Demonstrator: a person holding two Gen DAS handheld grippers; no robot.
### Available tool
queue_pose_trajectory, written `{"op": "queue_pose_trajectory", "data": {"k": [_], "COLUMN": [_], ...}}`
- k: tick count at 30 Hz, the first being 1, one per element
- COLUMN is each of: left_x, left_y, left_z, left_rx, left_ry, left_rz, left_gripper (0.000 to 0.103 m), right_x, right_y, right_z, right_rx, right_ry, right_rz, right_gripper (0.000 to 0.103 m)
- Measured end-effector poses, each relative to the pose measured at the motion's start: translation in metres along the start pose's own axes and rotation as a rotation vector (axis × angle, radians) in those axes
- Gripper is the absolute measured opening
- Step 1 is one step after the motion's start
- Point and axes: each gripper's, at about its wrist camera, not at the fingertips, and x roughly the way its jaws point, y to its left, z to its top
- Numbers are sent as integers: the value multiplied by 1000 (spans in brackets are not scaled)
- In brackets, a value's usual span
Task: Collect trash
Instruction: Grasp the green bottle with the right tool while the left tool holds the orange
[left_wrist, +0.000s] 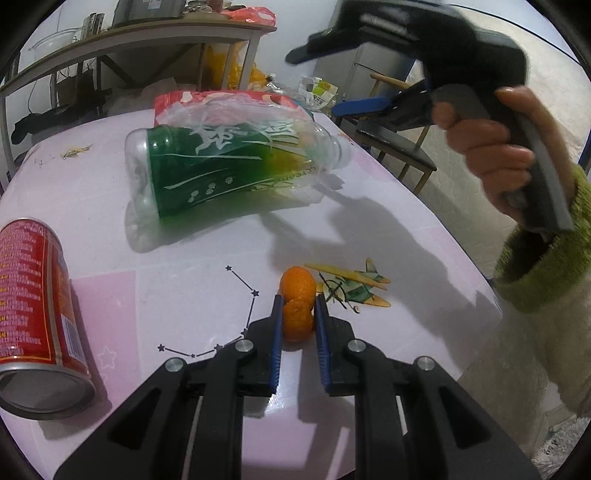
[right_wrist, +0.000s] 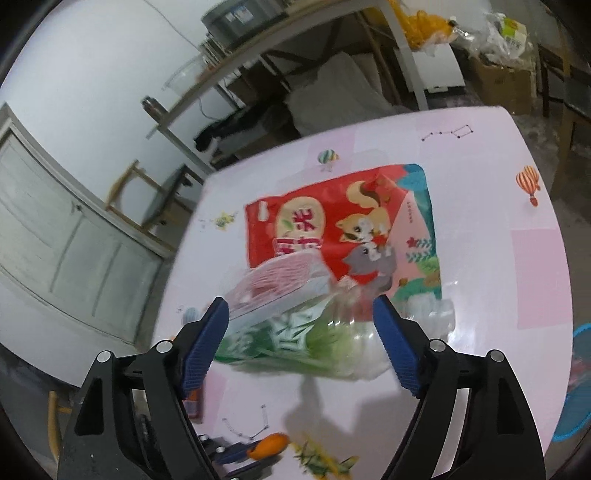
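Right wrist view: the bottle (right_wrist: 295, 339) is seen lying on its side on the table (right_wrist: 517, 258), its long axis crossing the wide-open right gripper (right_wrist: 301, 347) above it, while orange peel (left_wrist: 297, 314) is pinched in the left gripper (left_wrist: 298, 314) nearer.

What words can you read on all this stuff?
"米": large character in the round panel on the red bag; the characters under it are blurred.
Bottle: big white brush characters on the green label, too distorted to read; small print near its neck also unreadable.
Can: rows of tiny yellow print, too small.
Tablecloth: only pictures, no words.
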Motion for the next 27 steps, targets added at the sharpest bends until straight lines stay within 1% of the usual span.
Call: {"op": "queue_pose_trajectory", "data": {"k": [1,2,5,6,8,11,13,16,18,22,23,25,27], "left_x": [0,0,0,-1,-1,-2,-2,-2,-3,-3,-3,-3,-3], "left_y": [0,0,1,2,3,3,2,3,3,3,3,3,3], "left_z": [0,1,0,-1,-1,-2,-2,-2,-2,-2,-2,-3,-3], "left_rx": [-2,-3,-7,-9,-14,-15,-14,-15,-15,-12,-12,-10,-8], "left_ry": [0,-1,-3,-3,-4,-4,-5,-5,-5,-5,-5,-5,-4], "left_rz": [-3,-4,-10,-11,-15,-16,-16,-17,-16,-17,-17,-16,-16], "left_gripper": [15,15,15,15,15,15,15,15,15,15,15,15,15], "right_x": [7,10,15,13,12,12,11,15,15,18,18,23,28], "right_y": [-2,-4,-4,-3,-1,-3,-5,-9,-11,-8,-5,8,16], "right_z": [4,4,4,3,4,5,6,9,8,11,12,16,18], "right_rx": [7,9,17,15,23,77,104,168,187,156,137,52,-23], "right_ry": [16,31,66,64,65,68,66,70,66,61,59,66,95], "right_rz": [-12,-7,40,54,102,198,233,309,295,207,182,111,72], "right_gripper": [77,77,77,78,78,78,78,78,77,77,77,77,78]}}
